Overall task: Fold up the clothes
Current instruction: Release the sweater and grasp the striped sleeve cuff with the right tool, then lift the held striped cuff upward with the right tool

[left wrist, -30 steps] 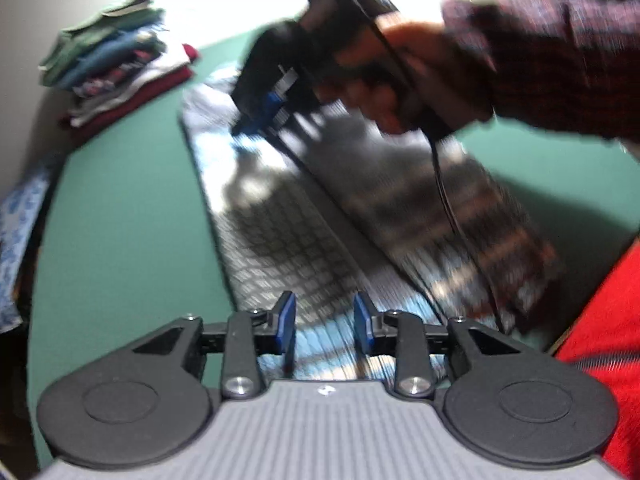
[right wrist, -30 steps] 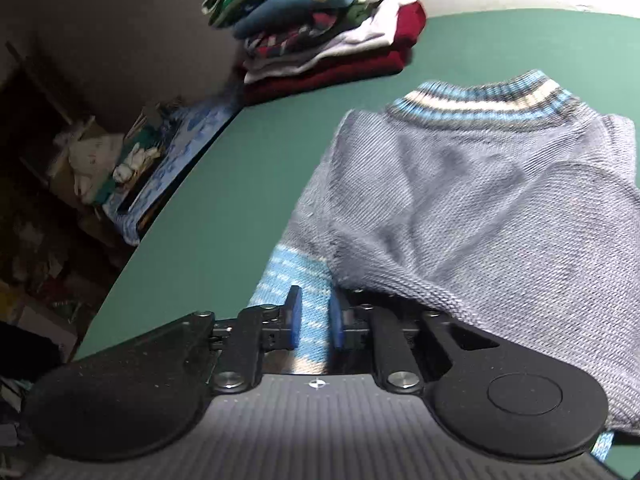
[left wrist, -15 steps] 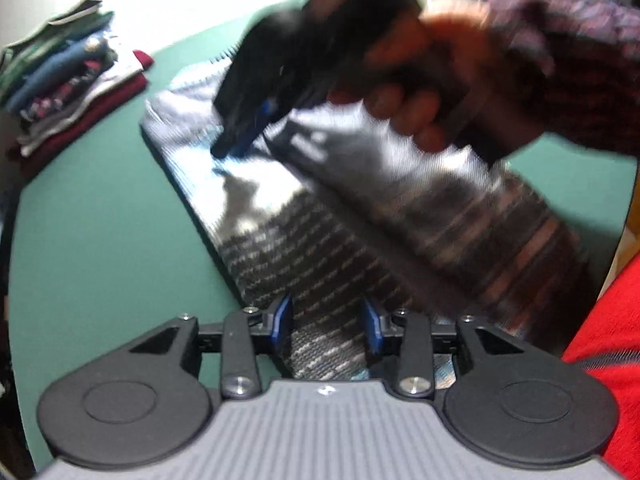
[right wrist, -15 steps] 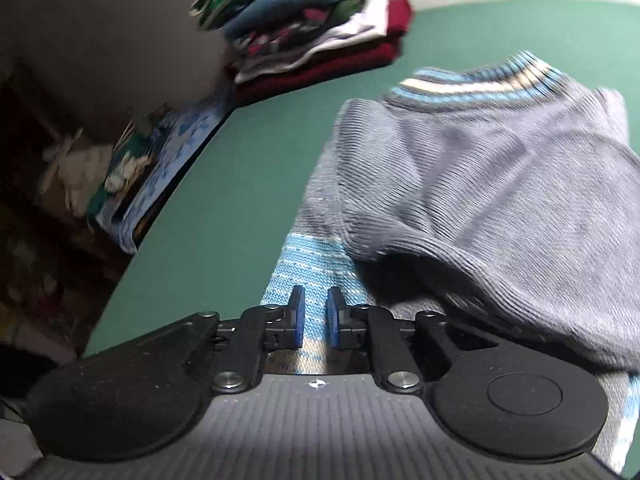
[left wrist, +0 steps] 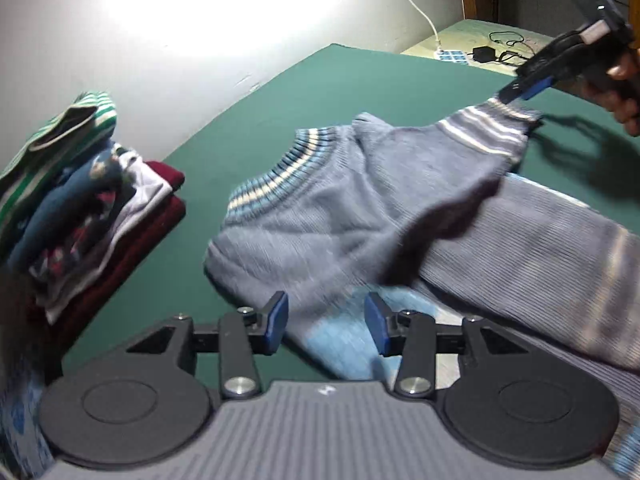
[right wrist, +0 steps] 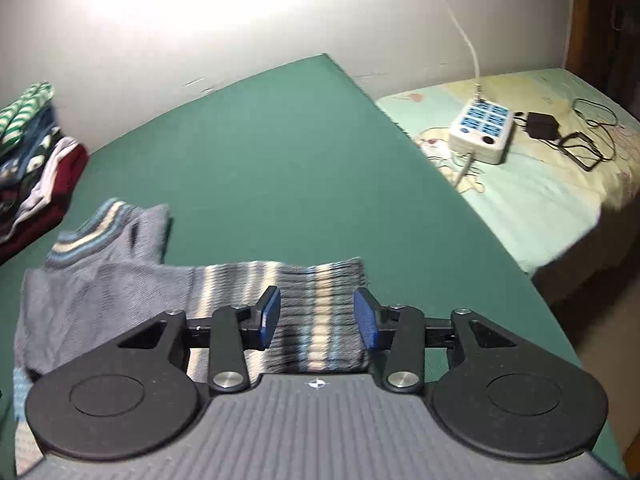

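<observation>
A grey knit sweater [left wrist: 340, 216] with a blue-and-cream striped collar [left wrist: 276, 176] lies on the green table [left wrist: 360, 80]. My left gripper [left wrist: 326, 326] hovers over its light blue hem band. Its jaws are opening and nothing is pressed between them. One sleeve stretches out to the right, ending in a striped cuff [right wrist: 312, 292]. My right gripper [right wrist: 316, 320], held by a hand, is over that cuff. Its jaws are opening and the cuff lies between the pads without being pressed. In the left wrist view the right gripper [left wrist: 514, 94] sits at the cuff's tip.
A stack of folded clothes [left wrist: 80, 200] stands at the table's left edge by the wall, also seen from the right wrist [right wrist: 32, 160]. Beyond the table's right edge is a bed with a white power strip [right wrist: 482, 132], a black charger [right wrist: 542, 126] and cables.
My right gripper, earlier shut at the sweater's left side, has swung to the right with the sleeve and its jaws have parted. My left gripper has shifted along the sweater and its jaws stand wider.
</observation>
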The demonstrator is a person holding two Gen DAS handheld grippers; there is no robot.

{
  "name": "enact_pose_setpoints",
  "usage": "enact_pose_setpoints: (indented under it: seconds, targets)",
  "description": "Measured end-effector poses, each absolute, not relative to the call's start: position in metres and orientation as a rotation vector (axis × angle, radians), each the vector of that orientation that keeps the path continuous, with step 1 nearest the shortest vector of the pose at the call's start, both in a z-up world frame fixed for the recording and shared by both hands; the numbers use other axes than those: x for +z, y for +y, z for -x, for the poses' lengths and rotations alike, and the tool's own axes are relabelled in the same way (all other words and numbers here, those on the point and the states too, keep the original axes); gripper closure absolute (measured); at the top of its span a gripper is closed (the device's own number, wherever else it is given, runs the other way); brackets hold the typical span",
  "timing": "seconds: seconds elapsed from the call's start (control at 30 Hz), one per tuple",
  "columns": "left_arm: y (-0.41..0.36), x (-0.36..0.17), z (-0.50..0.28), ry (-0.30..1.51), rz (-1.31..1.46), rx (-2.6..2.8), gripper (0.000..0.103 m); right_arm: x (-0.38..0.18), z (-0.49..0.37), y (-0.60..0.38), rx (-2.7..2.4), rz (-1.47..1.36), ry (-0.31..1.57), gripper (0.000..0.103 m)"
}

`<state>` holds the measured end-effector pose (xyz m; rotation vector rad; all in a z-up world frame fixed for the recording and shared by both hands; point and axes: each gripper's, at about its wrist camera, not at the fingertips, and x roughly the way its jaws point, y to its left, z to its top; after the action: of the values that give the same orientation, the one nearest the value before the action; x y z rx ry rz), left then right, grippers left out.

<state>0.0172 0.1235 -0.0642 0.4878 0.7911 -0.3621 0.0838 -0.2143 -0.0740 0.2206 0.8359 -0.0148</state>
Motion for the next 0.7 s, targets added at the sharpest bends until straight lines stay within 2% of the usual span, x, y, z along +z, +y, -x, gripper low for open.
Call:
enact_pose_setpoints:
  seconds: [0.33,0.5,0.7]
  targets:
    - [0.126,-0.092,-0.095,0.84,-0.415,-0.385,0.059,-0.091,-0.096,-0.208,0.04,-0.109,0.784,0.058]
    - [0.123,-0.104,-0.092,0.837,-0.44,-0.403,0.059,-0.09,-0.092,-0.196,0.107,-0.012,0.759,0.089]
    - [0.129,-0.098,-0.09,0.833,-0.442,-0.416,0.058,-0.056,-0.094,-0.201,0.077,-0.043,0.656,0.092]
